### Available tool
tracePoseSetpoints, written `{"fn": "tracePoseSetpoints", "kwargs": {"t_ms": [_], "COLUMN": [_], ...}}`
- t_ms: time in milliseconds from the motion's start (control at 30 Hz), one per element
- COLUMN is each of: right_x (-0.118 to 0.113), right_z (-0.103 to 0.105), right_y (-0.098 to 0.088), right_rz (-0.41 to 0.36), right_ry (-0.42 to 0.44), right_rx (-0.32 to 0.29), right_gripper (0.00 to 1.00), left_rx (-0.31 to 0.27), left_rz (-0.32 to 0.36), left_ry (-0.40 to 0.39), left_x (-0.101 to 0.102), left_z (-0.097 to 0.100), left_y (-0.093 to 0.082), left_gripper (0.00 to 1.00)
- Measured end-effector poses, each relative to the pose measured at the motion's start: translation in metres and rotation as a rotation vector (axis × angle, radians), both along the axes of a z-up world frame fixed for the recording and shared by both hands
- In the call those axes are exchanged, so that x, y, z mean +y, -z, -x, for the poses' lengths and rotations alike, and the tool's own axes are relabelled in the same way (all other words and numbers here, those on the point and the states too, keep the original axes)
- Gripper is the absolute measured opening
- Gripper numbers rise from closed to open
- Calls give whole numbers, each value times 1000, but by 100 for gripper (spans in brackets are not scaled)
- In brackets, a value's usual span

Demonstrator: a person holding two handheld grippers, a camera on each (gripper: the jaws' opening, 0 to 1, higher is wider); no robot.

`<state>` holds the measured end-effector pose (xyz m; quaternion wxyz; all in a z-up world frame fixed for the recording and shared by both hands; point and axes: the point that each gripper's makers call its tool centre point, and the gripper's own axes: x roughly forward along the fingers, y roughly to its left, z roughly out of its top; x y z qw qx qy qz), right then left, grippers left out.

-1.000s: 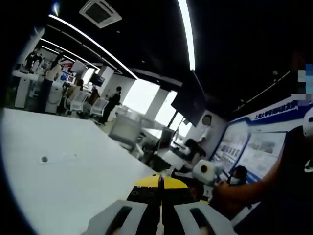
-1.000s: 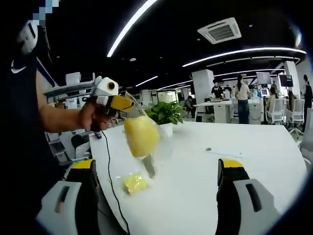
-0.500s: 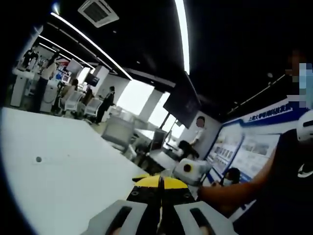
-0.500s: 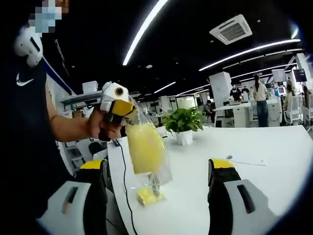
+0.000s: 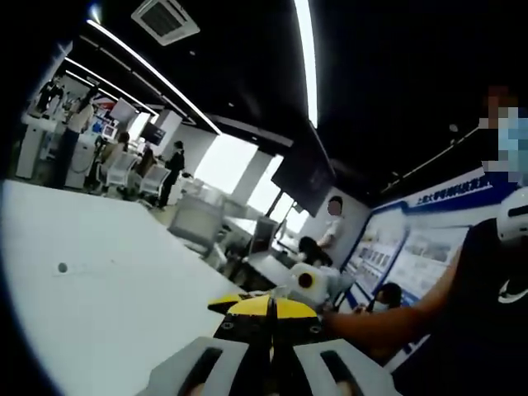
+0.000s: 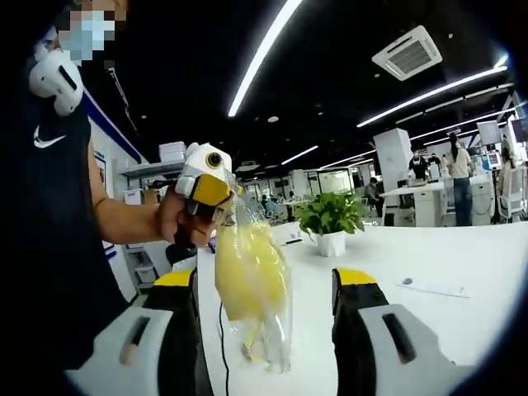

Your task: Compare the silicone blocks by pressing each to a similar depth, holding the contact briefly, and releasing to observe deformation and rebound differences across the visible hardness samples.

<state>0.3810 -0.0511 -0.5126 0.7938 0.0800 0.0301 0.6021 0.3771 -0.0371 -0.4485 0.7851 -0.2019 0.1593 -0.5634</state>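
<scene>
A clear plastic bag with yellow silicone blocks inside hangs above the white table. My left gripper, held by a hand, is shut on the bag's top edge. In the left gripper view its jaws are pressed together. My right gripper is open, and the bag hangs in line with the gap between its jaws. A small yellow piece shows low down through the bag; I cannot tell whether it lies in the bag or on the table. The right gripper also shows in the left gripper view, just beyond the shut jaws.
A potted plant stands on the table behind the bag. A small round mark and a flat label lie farther right. A dark cable runs down the table's left side. Desks, chairs and people fill the room behind.
The bag now sits higher and nearer between the right jaws. The right gripper has drawn closer to the left one. Both grippers keep their states.
</scene>
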Motion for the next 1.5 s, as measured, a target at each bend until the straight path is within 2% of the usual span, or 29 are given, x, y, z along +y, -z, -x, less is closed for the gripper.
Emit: {"fn": "tracePoseSetpoints", "kwargs": {"t_ms": [400, 967, 1200, 1300, 1367, 1400, 1500], "right_x": [2, 6, 7, 9, 9, 10, 9], "right_z": [10, 16, 20, 23, 24, 24, 24], "right_y": [0, 0, 2, 2, 6, 2, -2], "right_rz": [-3, 14, 34, 41, 73, 73, 77], "right_ry": [-43, -68, -87, -103, -99, -101, -106], "right_rx": [5, 16, 57, 105, 163, 145, 163], "right_gripper": [34, 25, 20, 17, 15, 14, 11], "left_rx": [2, 4, 2, 1, -5, -3, 0], "left_rz": [16, 21, 13, 12, -7, -7, -1], "left_ry": [5, 1, -6, -17, -29, -29, -34], "left_x": [-2, -1, 0, 2, 3, 3, 4], "left_z": [4, 7, 8, 7, 6, 6, 6], "left_y": [-4, -5, -3, -2, 0, -1, -4], "left_gripper": [0, 0, 0, 0, 0, 0, 0]}}
